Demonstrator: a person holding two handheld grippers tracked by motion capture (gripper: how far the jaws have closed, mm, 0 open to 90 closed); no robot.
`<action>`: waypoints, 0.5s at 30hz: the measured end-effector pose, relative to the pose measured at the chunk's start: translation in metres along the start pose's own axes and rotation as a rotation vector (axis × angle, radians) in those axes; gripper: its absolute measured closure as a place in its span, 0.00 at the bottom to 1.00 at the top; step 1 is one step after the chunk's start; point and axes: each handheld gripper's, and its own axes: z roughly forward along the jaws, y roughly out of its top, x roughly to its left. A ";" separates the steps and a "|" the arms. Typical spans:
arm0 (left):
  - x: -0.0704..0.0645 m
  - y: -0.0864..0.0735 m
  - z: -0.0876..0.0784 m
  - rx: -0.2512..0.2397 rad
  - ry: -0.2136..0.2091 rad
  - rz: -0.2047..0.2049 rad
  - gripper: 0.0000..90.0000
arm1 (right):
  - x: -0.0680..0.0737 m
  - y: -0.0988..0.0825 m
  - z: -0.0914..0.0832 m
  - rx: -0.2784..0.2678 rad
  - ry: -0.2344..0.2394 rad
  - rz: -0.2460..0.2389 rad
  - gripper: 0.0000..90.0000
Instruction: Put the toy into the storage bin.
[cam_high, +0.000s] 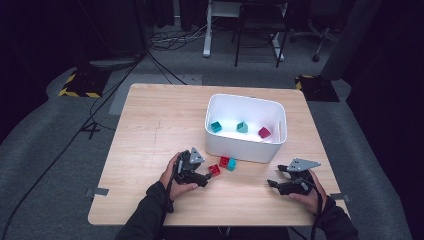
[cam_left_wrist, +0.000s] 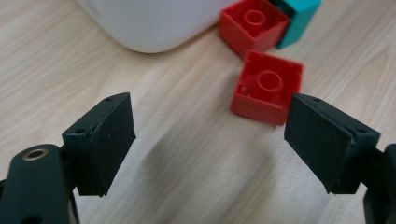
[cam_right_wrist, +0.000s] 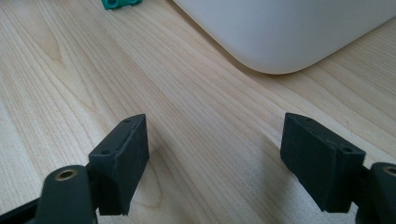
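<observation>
Low over the wooden table (cam_high: 150, 130), the left gripper (cam_high: 206, 176) stands with its jaws spread apart and nothing between them; in the left gripper view the nearest red brick (cam_left_wrist: 267, 87) lies studs-down, hollow side up, just beyond the jaws and close against the tip of the one on that view's right, though whether it touches cannot be told; a second red brick (cam_left_wrist: 252, 25) lies just behind it, with a teal brick (cam_left_wrist: 299, 16) against its far side; all three sit on the table just beside the near wall of the white bin (cam_high: 245, 145), toward the table's near edge; inside the bin lie two teal bricks (cam_high: 216, 126) (cam_high: 242, 127) and a dark red one (cam_high: 264, 132), apart from each other; the right gripper (cam_high: 272, 183) rests near the table's near right corner, jaws wide and empty over bare wood, with the bin's rounded corner (cam_right_wrist: 289, 37) ahead of it in the right gripper view.
</observation>
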 end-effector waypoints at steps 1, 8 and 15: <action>-0.001 0.000 0.001 0.008 -0.010 0.001 0.18 | 0.000 0.000 0.000 0.000 0.000 0.002 0.27; -0.015 0.002 0.012 0.034 -0.046 0.052 0.18 | 0.000 0.000 0.000 -0.001 0.000 0.001 0.27; -0.024 0.011 0.021 0.046 -0.064 0.051 0.21 | 0.000 0.000 0.000 0.000 0.000 0.001 0.27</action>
